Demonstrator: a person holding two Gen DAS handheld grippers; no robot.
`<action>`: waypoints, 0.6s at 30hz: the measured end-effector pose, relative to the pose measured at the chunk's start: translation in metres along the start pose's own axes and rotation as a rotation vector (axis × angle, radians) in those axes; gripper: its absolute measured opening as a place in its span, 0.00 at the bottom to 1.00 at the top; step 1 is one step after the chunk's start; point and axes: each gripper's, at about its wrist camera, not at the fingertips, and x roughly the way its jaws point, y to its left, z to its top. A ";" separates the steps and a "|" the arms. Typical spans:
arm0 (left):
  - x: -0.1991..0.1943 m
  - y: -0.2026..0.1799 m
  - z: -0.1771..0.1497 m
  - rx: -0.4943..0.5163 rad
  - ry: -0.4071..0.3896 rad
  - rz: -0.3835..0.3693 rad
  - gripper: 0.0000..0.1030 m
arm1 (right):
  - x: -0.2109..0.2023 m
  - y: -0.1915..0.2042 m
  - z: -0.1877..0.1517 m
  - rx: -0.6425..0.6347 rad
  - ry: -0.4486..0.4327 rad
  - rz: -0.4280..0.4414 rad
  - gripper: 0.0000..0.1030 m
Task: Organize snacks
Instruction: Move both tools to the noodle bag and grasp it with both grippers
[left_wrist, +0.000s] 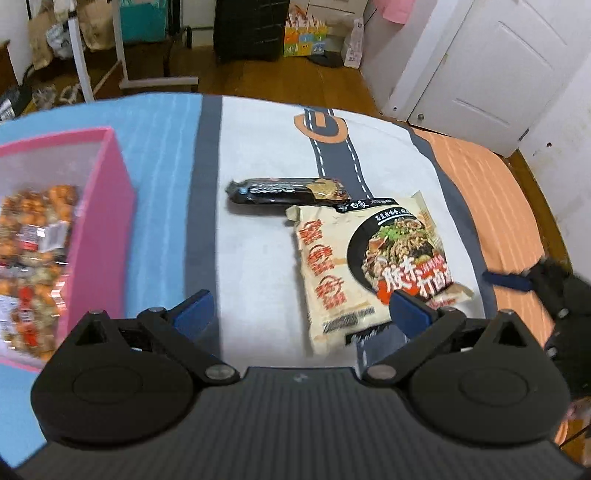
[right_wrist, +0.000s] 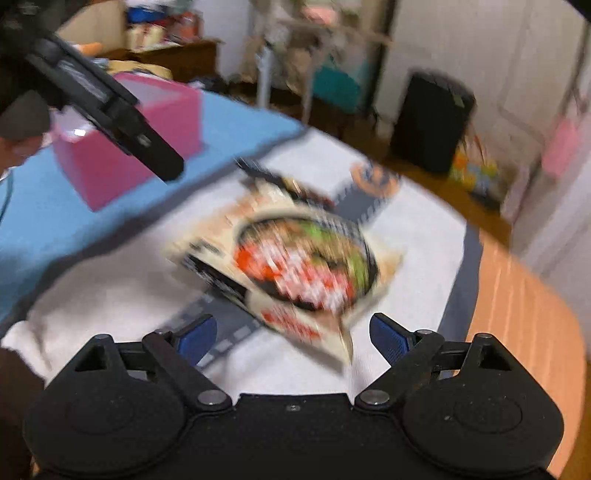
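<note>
A beige instant-noodle packet lies flat on the white middle strip of the cloth, with a dark snack-bar packet just behind it. My left gripper hovers open over the packet's near left edge; its right finger overlaps the packet's corner in the picture. In the blurred right wrist view, my right gripper stands open, and the noodle packet points its near corner toward the gap. Neither pad touches it. The dark packet lies beyond.
A pink box holding bags of orange snacks stands on the blue strip at the left. The same pink box sits behind the left gripper's black body. Beyond the cloth's edge are a wooden floor, a black bin and a white door.
</note>
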 end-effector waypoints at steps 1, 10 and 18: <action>0.011 0.001 0.002 -0.009 0.012 -0.029 0.99 | 0.008 -0.004 -0.004 0.027 0.012 0.015 0.89; 0.069 0.010 -0.004 -0.097 -0.008 -0.092 0.95 | 0.052 -0.015 -0.017 0.039 -0.053 0.076 0.92; 0.089 0.018 -0.013 -0.140 -0.023 -0.232 0.71 | 0.059 -0.014 -0.023 0.055 -0.099 0.072 0.98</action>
